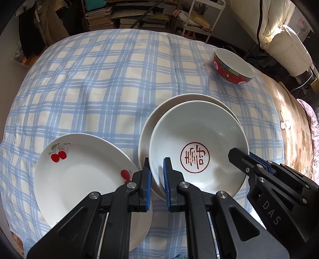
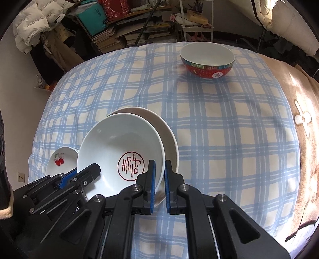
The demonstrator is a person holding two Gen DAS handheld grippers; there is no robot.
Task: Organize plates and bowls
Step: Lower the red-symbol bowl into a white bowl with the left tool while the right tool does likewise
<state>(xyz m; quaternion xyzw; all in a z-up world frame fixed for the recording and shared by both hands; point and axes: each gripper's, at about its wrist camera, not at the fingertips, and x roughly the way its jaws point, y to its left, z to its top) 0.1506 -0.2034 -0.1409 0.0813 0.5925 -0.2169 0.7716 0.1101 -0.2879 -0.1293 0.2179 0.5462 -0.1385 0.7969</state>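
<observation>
A white bowl with a red round emblem point(image 1: 197, 147) point(image 2: 119, 147) hangs tilted over a plain white plate point(image 1: 159, 111) point(image 2: 169, 135) on the checked cloth. My left gripper point(image 1: 157, 165) is shut on the bowl's left rim. My right gripper point(image 2: 159, 169) is shut on its right rim; it also shows in the left wrist view point(image 1: 247, 159). A white cherry plate point(image 1: 79, 175) point(image 2: 61, 161) lies to the left. A red patterned bowl point(image 1: 233, 67) point(image 2: 207, 59) stands at the far right.
The blue and cream checked cloth point(image 1: 99, 79) point(image 2: 219, 139) covers a soft bed-like surface. A tan blanket point(image 2: 299, 119) lies along the right side. Stacked books and shelves point(image 1: 129, 18) stand beyond the far edge.
</observation>
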